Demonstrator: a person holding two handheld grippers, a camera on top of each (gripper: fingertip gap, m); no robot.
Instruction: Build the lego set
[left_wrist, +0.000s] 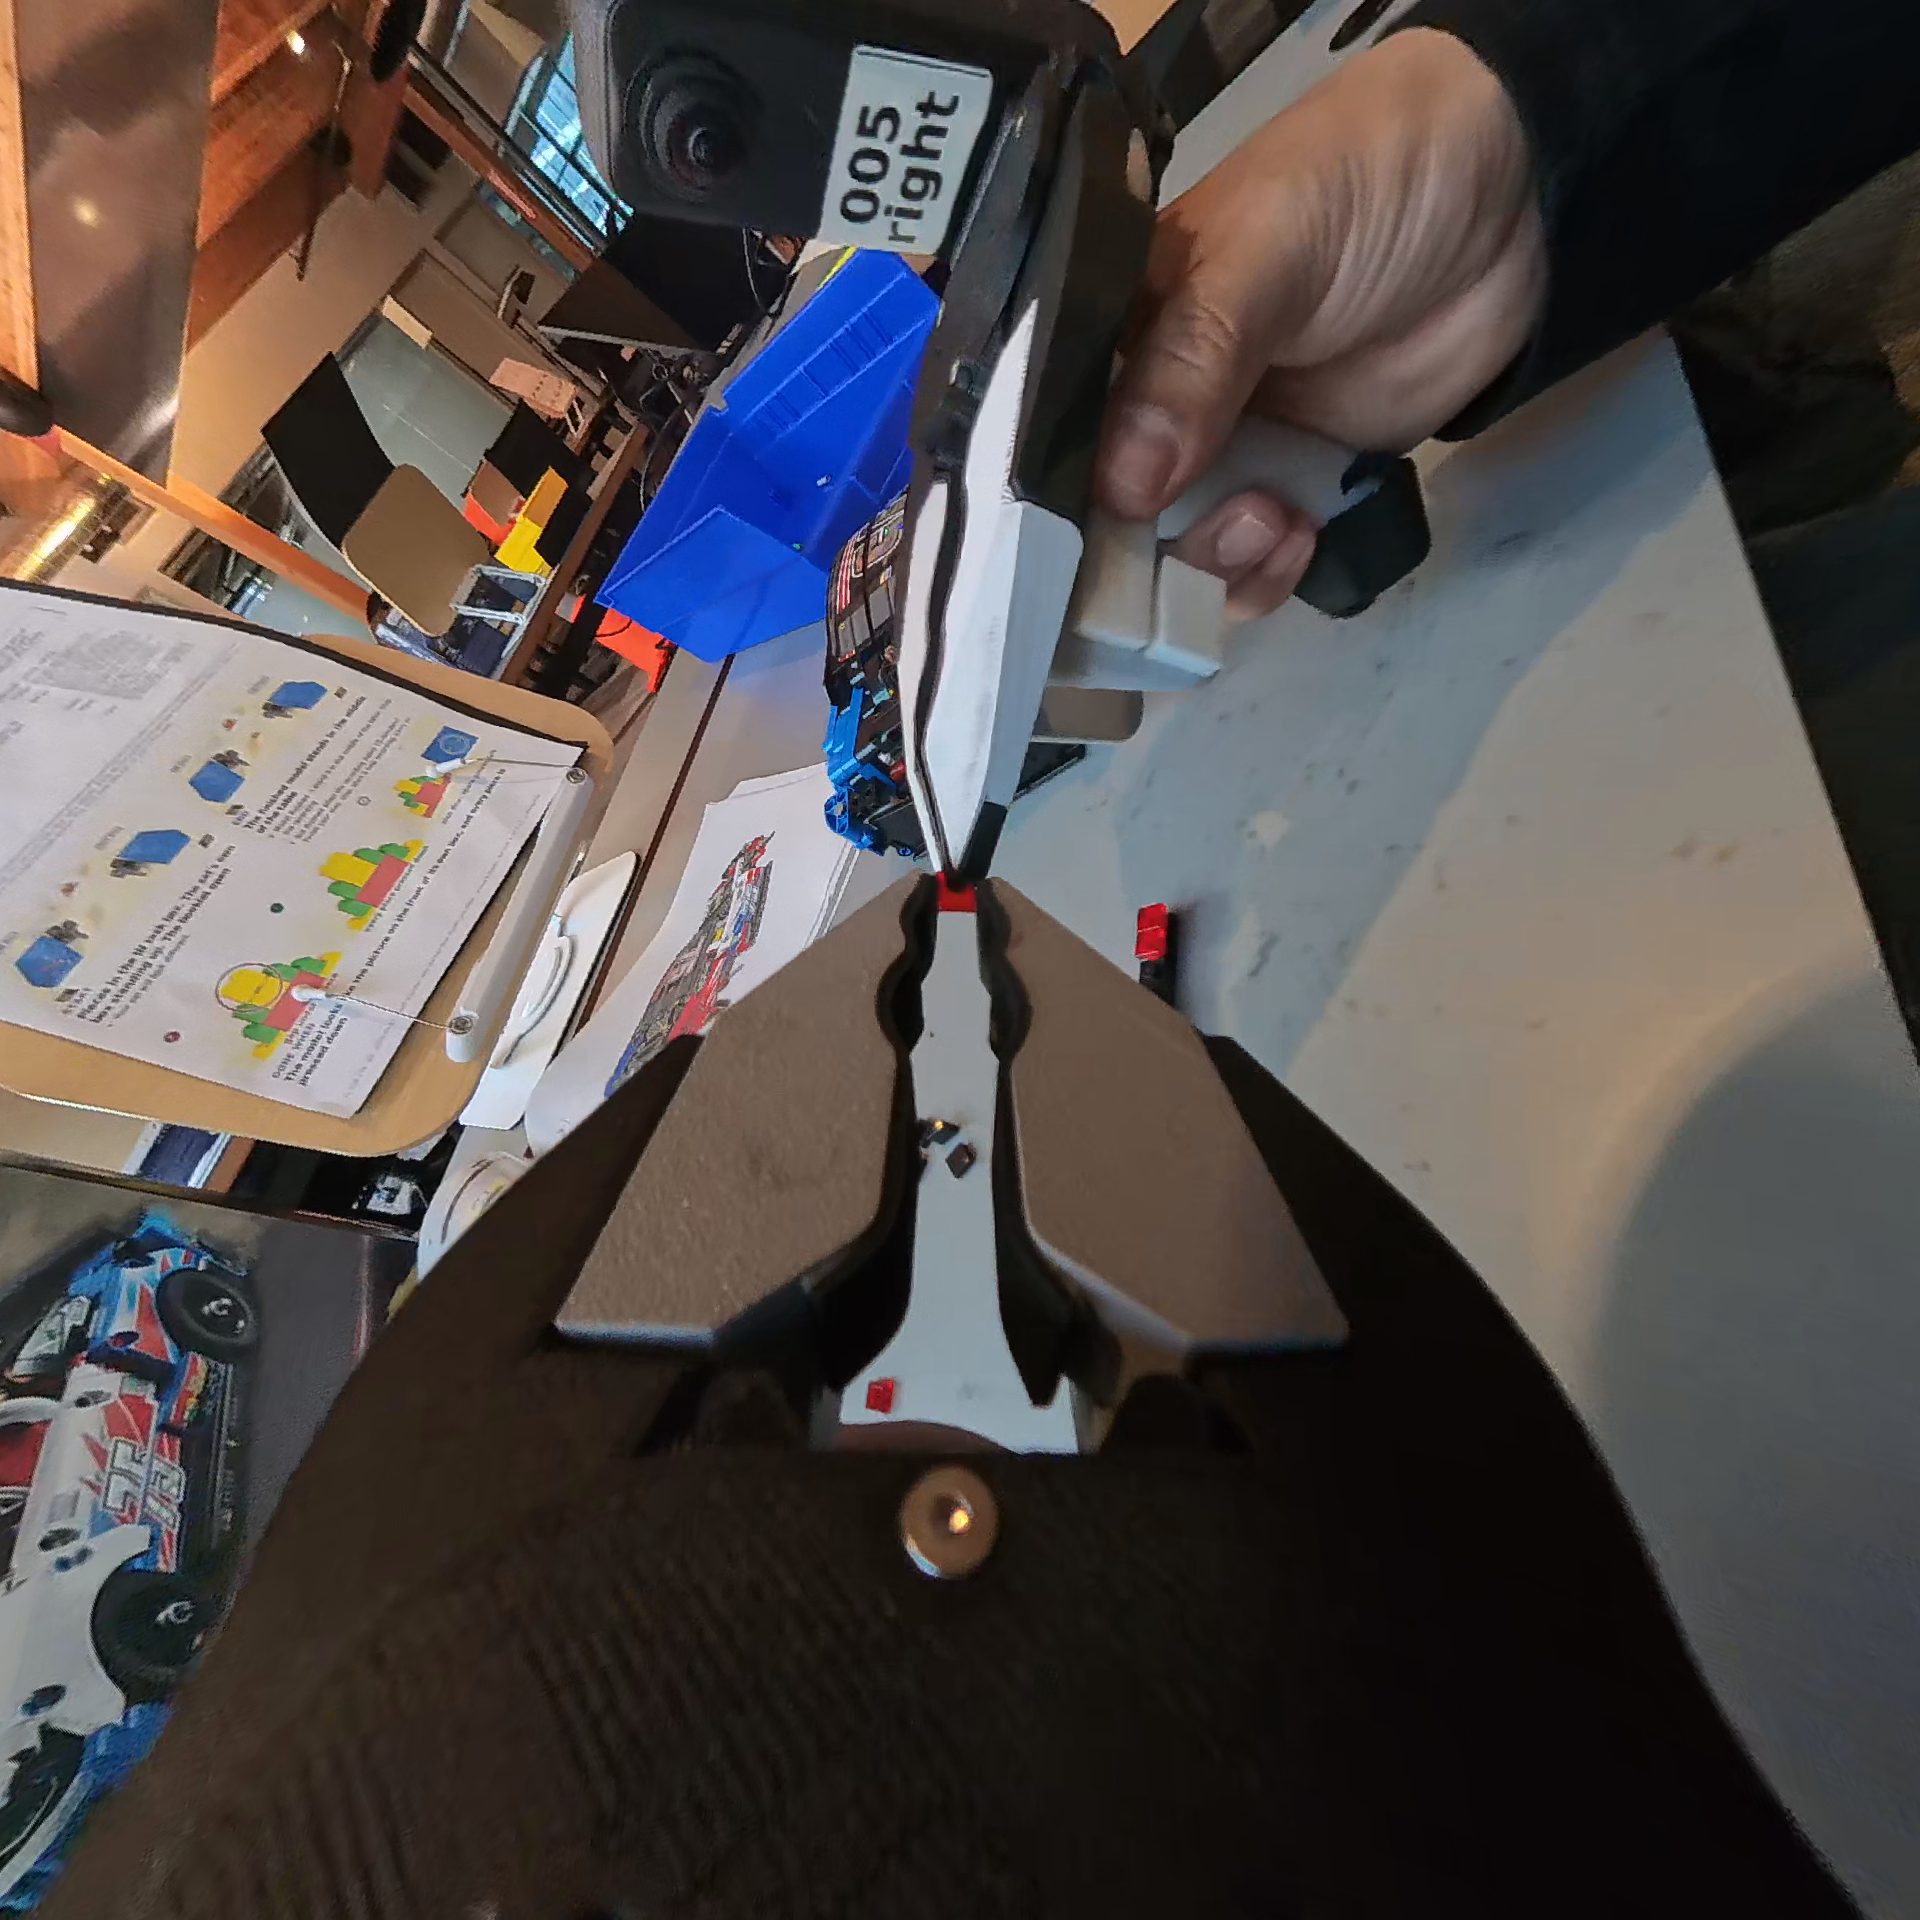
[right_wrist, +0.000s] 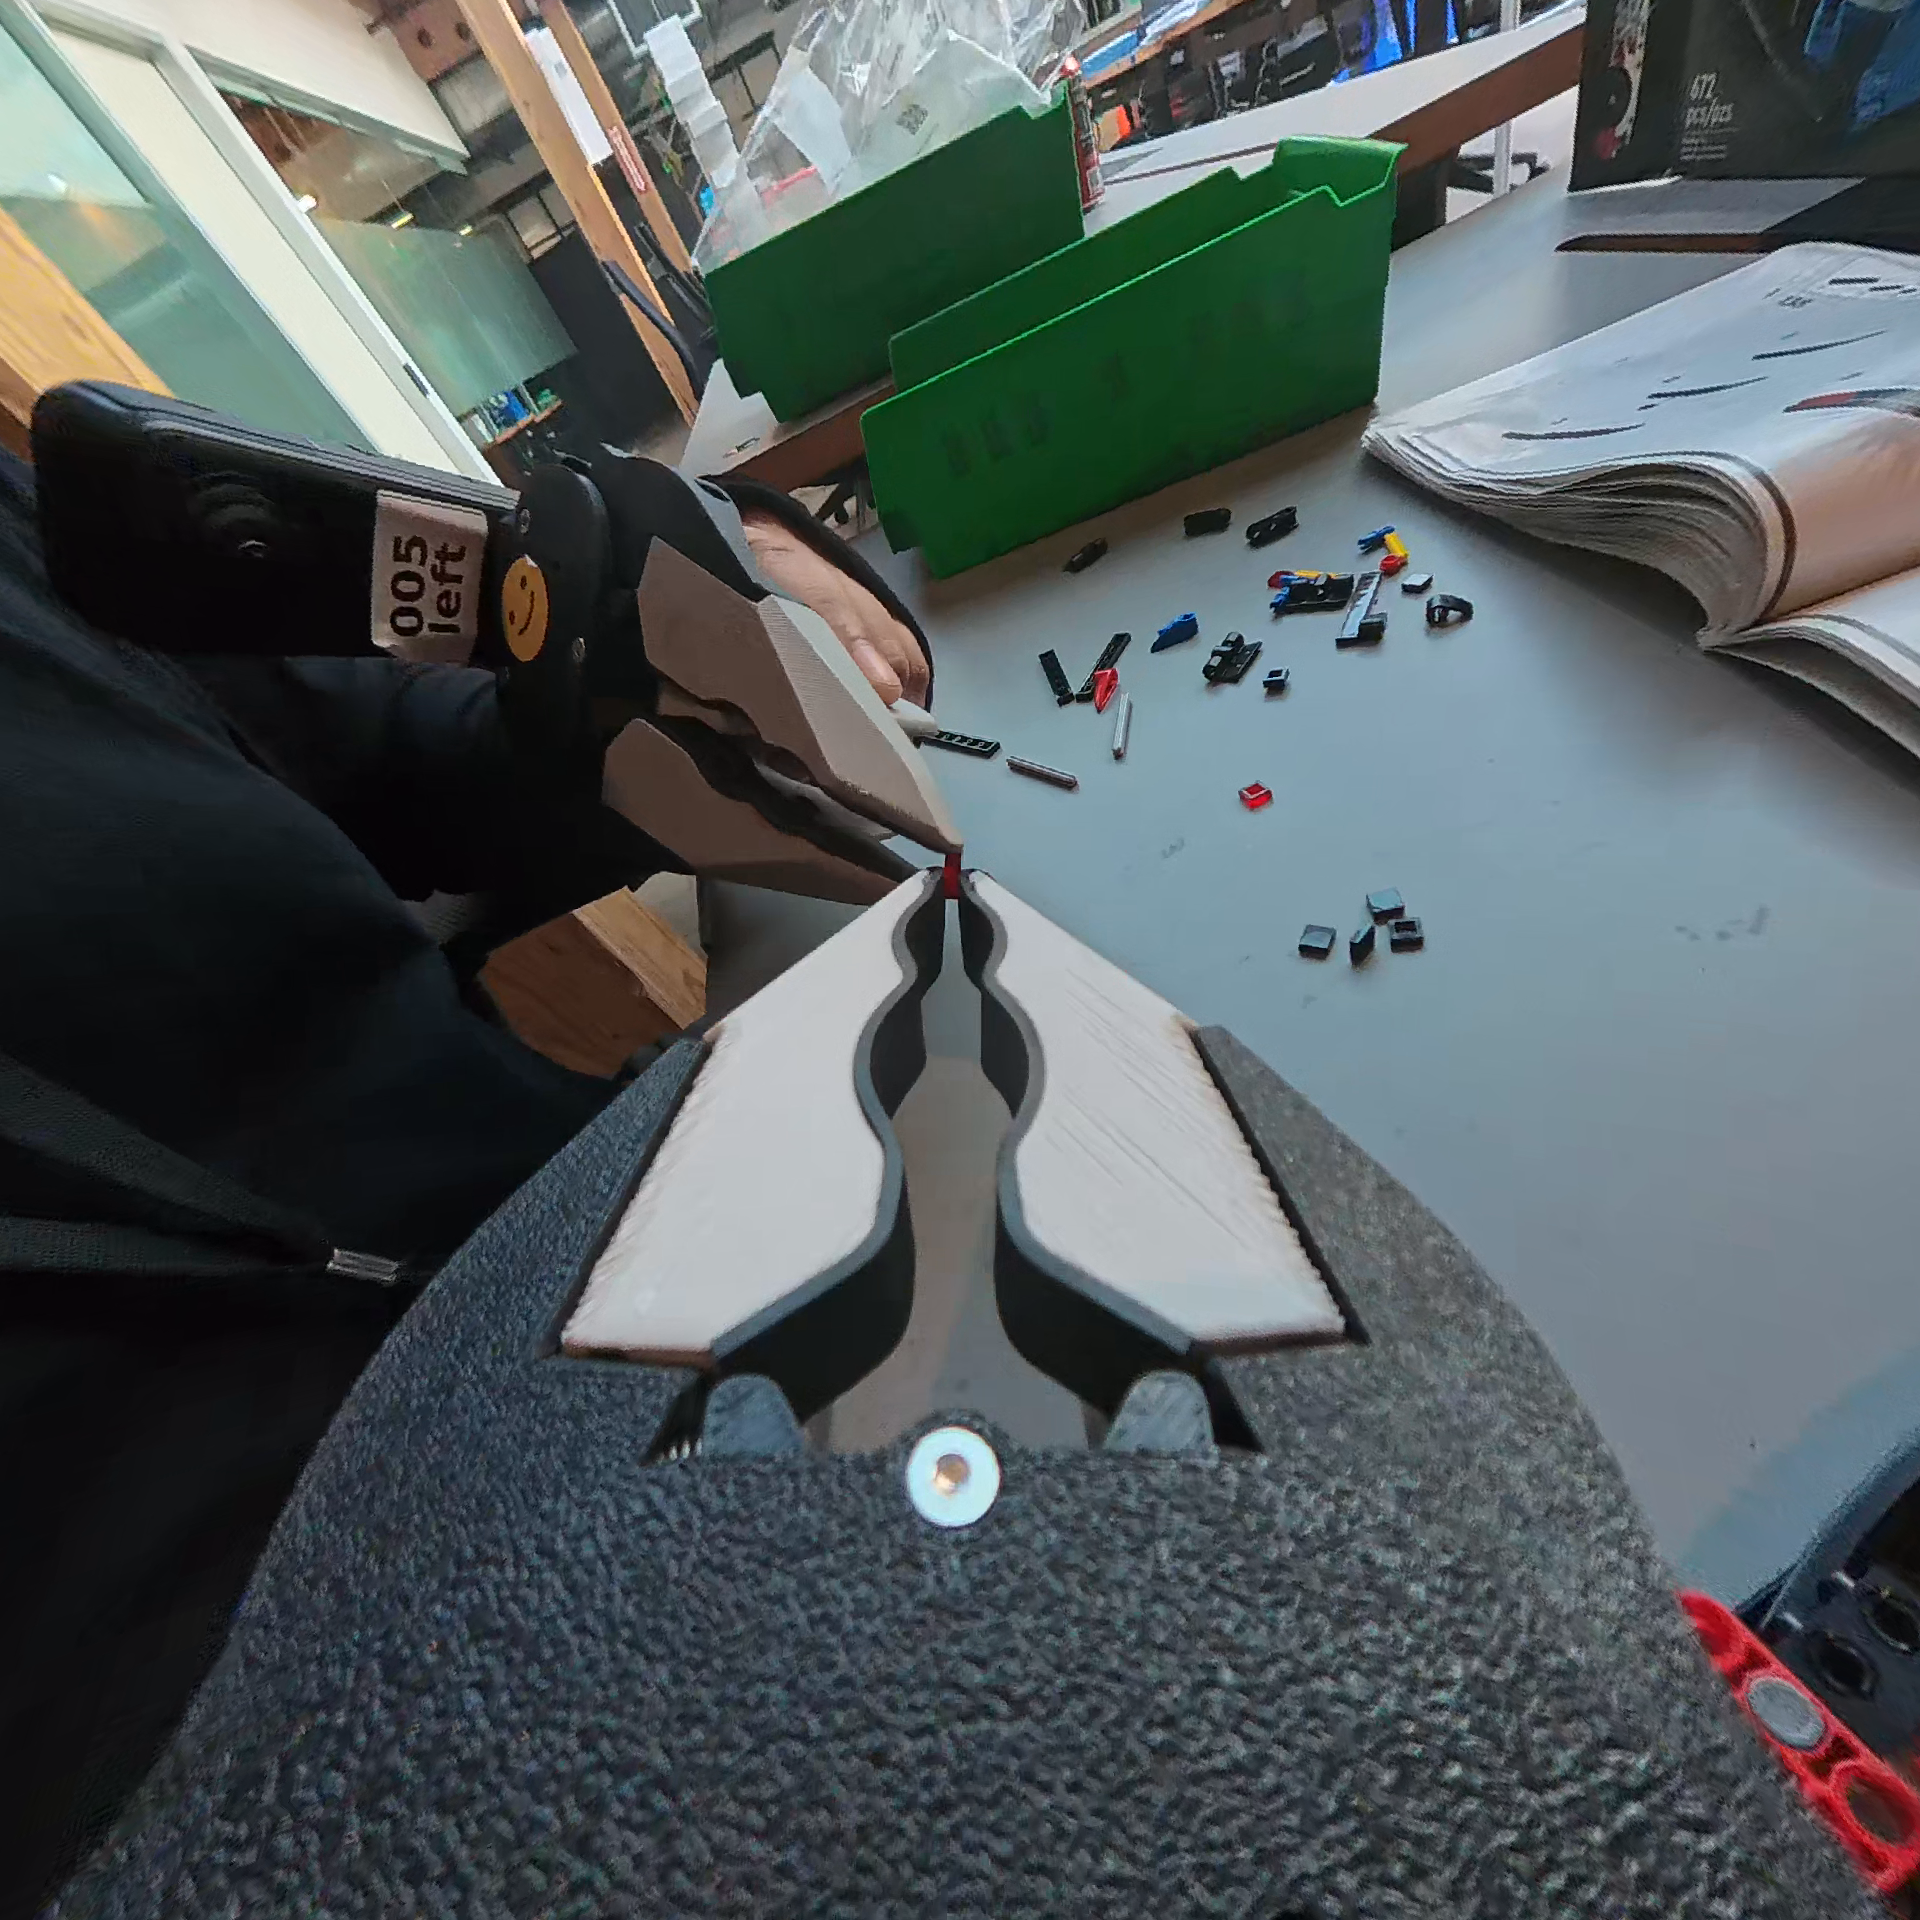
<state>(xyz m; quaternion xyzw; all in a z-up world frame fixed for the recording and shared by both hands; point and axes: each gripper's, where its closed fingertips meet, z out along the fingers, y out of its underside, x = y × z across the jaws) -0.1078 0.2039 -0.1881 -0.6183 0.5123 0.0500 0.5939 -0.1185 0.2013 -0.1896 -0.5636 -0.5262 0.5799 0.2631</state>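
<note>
red, small: one lego piece (left_wrist: 954, 896) pinched at the tips of our left gripper (left_wrist: 954, 902), jaws drawn nearly together on it, held in the air above the grey tabletop (left_wrist: 1558, 831). our right gripper (left_wrist: 961, 847) meets the same piece tip to tip from the opposite side; in the right wrist view its jaws (right_wrist: 952, 881) are also almost closed, with the red piece (right_wrist: 952, 875) between them, though we cannot tell how firmly either one grips.

a hand (left_wrist: 1320, 312) squeezes the right gripper's trigger; the left gripper (right_wrist: 940, 844) shows in the right wrist view with a yellow smiley sticker (right_wrist: 525, 613) on its body.

just beyond the tips, toward the middle of the tabletop: a second red piece (right_wrist: 1255, 796) lying alone; four small black tiles (right_wrist: 1361, 927) grouped near it; a scatter of loose parts (right_wrist: 1247, 623), black, blue, red and yellow.

farther, toward the far edge: two green bins (right_wrist: 1132, 395), one behind the other, the rear one holding clear plastic bags (right_wrist: 894, 73). an open instruction booklet (right_wrist: 1714, 447) lies at the right edge.

left wrist view, far side: a partly built car model (left_wrist: 868, 675), a blue bin (left_wrist: 769, 457) behind it, and a clipboard with a printed sheet (left_wrist: 270, 831).
</note>
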